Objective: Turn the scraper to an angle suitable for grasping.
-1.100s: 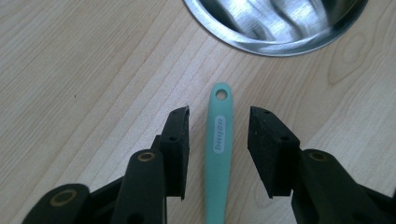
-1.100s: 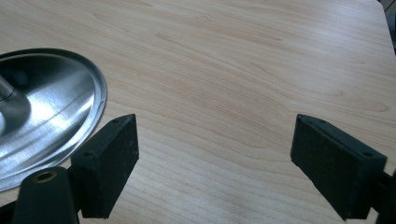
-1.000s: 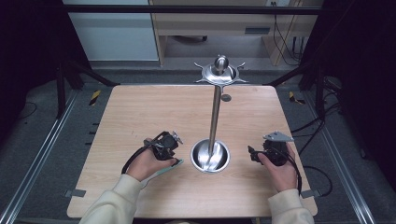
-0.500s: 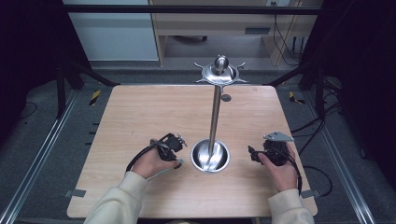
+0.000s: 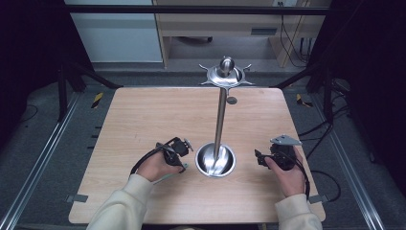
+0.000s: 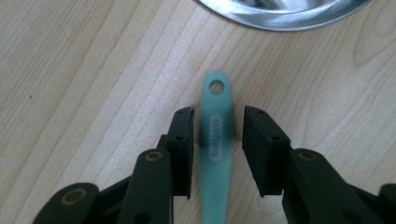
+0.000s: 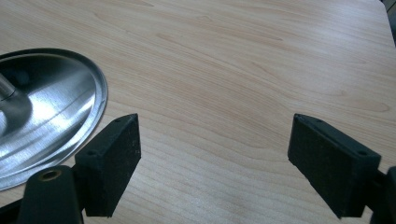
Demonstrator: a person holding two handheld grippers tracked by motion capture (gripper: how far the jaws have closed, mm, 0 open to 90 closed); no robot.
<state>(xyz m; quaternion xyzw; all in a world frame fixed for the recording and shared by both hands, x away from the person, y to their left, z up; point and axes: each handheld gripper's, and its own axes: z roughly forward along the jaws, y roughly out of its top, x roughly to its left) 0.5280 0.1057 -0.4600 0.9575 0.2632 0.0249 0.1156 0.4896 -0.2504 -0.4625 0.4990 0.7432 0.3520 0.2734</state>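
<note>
Wooden table (image 5: 143, 120), left claw (image 6: 217, 140) seemingly straddling teal handle (image 6: 215, 140)

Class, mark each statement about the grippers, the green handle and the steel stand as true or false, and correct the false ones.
1. The left gripper has its jaws on either side of the green handle. True.
2. The green handle lies inside the metal stand's dish. False: it lies on the wooden table beside the base.
3. The right gripper is shut on the pole. False: it is open over bare wood.
4. The handle's tip has a round hole. True.
</note>
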